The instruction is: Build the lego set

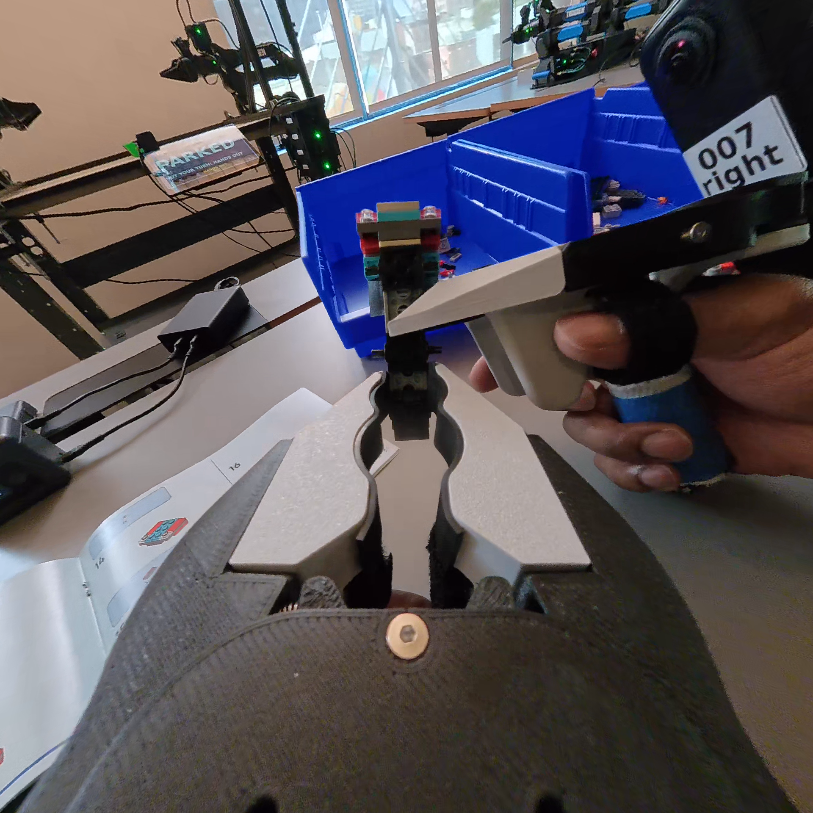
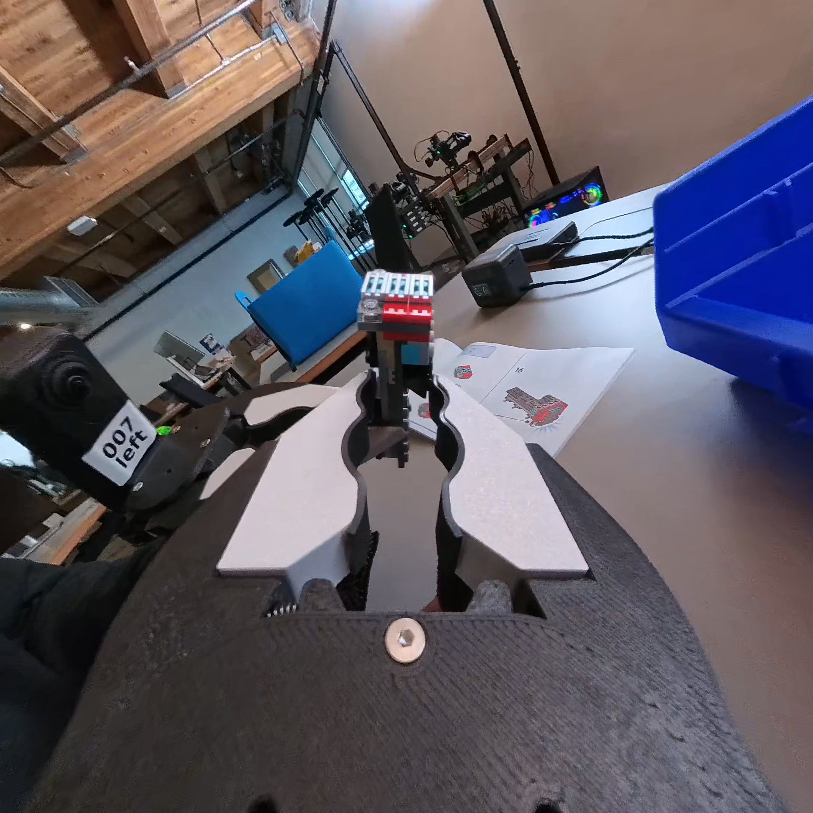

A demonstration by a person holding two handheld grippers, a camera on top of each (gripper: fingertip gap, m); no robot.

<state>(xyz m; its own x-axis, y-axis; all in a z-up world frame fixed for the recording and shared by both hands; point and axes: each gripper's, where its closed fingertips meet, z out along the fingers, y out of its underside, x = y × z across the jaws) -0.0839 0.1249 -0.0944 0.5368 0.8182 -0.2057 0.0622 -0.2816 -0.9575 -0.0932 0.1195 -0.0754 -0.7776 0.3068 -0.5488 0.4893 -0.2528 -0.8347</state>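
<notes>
A partly built lego model [image 1: 398, 246] with a black stem and a red, teal and grey top is held above the table between both grippers. My left gripper [image 1: 409, 382] is shut on the lower end of its black stem. My right gripper [image 2: 400, 387] is shut on the stem as well, with the model's grey, red and blue top [image 2: 396, 308] sticking out past the fingertips. In the left wrist view the right gripper's fingers [image 1: 475, 294] come in from the right and cross the stem. In the right wrist view the left gripper [image 2: 272, 409] comes in from the left.
An open instruction booklet [image 1: 132, 528] lies on the grey table [image 1: 704, 572], also showing in the right wrist view [image 2: 541, 387]. A blue divided bin [image 1: 506, 211] with several loose pieces stands behind the model. A black power adapter [image 1: 206, 316] with cables sits at the left. Only a small space, under 4 cm, lies between the two pairs of fingers.
</notes>
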